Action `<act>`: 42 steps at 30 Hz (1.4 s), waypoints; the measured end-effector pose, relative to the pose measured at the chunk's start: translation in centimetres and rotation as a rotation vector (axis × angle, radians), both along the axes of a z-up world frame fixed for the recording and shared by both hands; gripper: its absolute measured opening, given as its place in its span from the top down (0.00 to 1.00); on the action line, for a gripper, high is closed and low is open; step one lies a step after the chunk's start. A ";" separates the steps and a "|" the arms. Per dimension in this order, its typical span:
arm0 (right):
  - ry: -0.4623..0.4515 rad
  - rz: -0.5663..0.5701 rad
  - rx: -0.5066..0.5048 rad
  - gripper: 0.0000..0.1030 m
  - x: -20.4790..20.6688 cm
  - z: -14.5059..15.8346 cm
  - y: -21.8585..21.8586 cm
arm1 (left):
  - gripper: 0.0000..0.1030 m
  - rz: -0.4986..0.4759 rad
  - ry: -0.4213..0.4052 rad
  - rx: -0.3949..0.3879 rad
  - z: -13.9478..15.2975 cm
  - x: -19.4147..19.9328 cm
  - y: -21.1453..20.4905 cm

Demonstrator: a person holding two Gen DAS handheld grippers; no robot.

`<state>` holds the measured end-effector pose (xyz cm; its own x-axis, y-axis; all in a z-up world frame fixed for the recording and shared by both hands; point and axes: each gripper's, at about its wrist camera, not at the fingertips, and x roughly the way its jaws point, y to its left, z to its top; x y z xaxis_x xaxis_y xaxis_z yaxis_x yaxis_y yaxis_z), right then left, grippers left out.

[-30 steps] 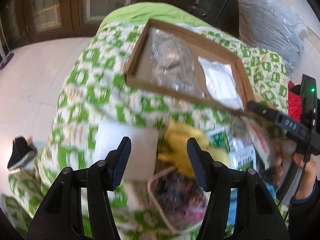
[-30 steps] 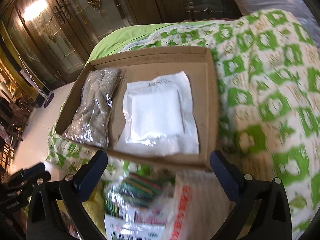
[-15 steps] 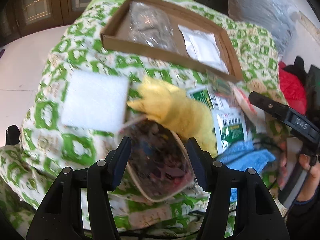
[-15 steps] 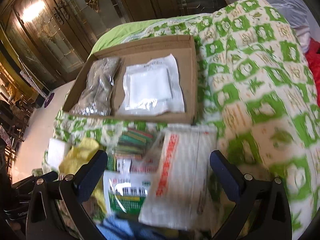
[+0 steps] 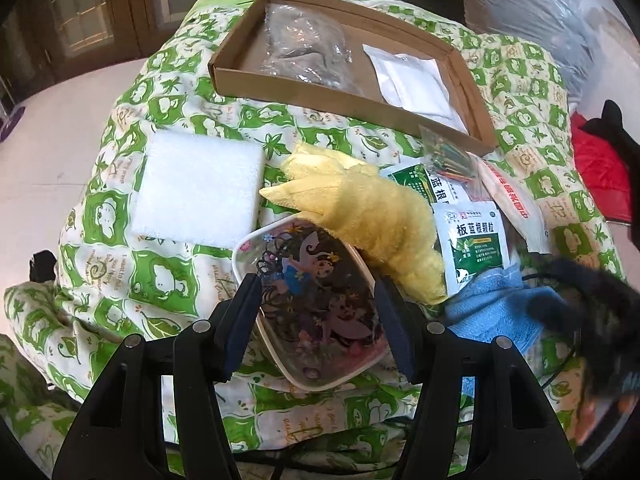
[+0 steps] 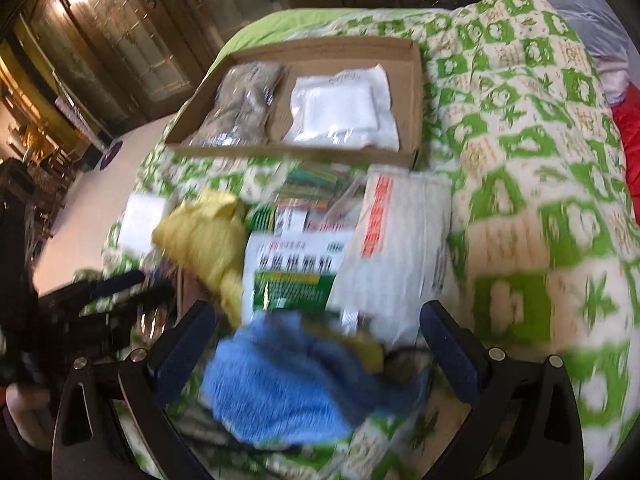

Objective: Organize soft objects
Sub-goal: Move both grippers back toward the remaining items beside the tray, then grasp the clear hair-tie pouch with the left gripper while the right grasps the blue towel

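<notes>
A shallow cardboard box [image 5: 280,86] [image 6: 416,92] lies on a green patterned quilt and holds a grey bagged item [image 5: 304,50] [image 6: 240,108] and a white bagged pad [image 5: 412,80] [image 6: 344,108]. In front of it lie a yellow cloth [image 5: 372,216] [image 6: 204,236], a blue cloth [image 5: 492,316] [image 6: 280,376], green sachets [image 5: 476,248] [image 6: 292,280], a white packet [image 6: 400,256] and a white foam pad [image 5: 200,188]. My left gripper [image 5: 316,320] is open around a cartoon-printed pouch [image 5: 316,304]. My right gripper [image 6: 316,360] is open wide over the blue cloth.
The quilt [image 6: 540,160] covers a rounded mound with pale floor [image 5: 60,140] to the left. A grey plastic bag [image 5: 560,20] and a red item [image 5: 596,160] lie at the right. Dark wooden doors [image 6: 120,40] stand behind.
Both grippers have pulled back and lowered from the box toward the pile of loose items. My left gripper now has the printed pouch between its fingers; my right gripper is now over the blue cloth.
</notes>
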<state>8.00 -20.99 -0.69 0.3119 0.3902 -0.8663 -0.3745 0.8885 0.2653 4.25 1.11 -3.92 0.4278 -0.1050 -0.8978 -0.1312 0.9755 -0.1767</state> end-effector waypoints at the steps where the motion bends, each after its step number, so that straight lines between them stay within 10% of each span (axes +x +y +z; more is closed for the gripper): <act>1: 0.011 0.011 -0.003 0.01 -0.5 0.0 0.1 | 0.43 -0.003 0.000 0.006 0.0 0.0 -0.1; 16: 0.012 0.115 -0.200 0.01 -3.0 -4.3 3.5 | 0.30 -0.029 0.035 0.042 -0.7 0.6 -0.9; 24: 0.049 0.112 -0.045 0.57 -2.8 -2.8 2.1 | 0.30 0.015 -0.012 0.061 0.2 -0.1 -0.3; 42: 0.125 0.113 -0.043 0.41 -2.8 -5.2 3.3 | 0.17 0.010 0.114 0.010 -2.4 1.6 -0.6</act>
